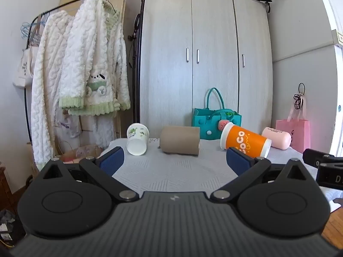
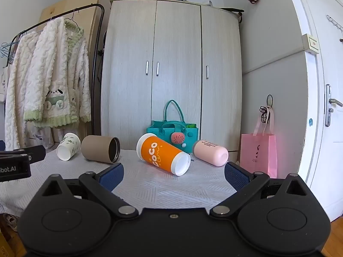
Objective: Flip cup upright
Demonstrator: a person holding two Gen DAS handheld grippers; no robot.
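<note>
A: What are the two tools doing?

B: The left tool point(image 1: 175, 160) is hovering with its blue pads spread wide and nothing between them. The right tool point(image 2: 174, 176) is doing the same, spread and pinching nothing.

A: And the cups?

B: Four are lying on their sides across the far part of the desk point(image 2: 150, 188), which is wearing a pale patterned cloth. The white cup with green print point(image 2: 68, 146) is sitting far left, just beside the tan cup point(image 2: 100, 149), whose dark mouth is facing right. The orange cup point(image 2: 163, 154) is lying near the middle, its white end pointing toward the right tool. The pink cup point(image 2: 210, 152) is resting just to its right.

A: Anything behind them?

B: A teal bag point(image 2: 174, 136) is standing behind the orange cup, in front of the wardrobe point(image 2: 171, 64). A pink paper bag point(image 2: 258, 152) is standing to the right.
</note>
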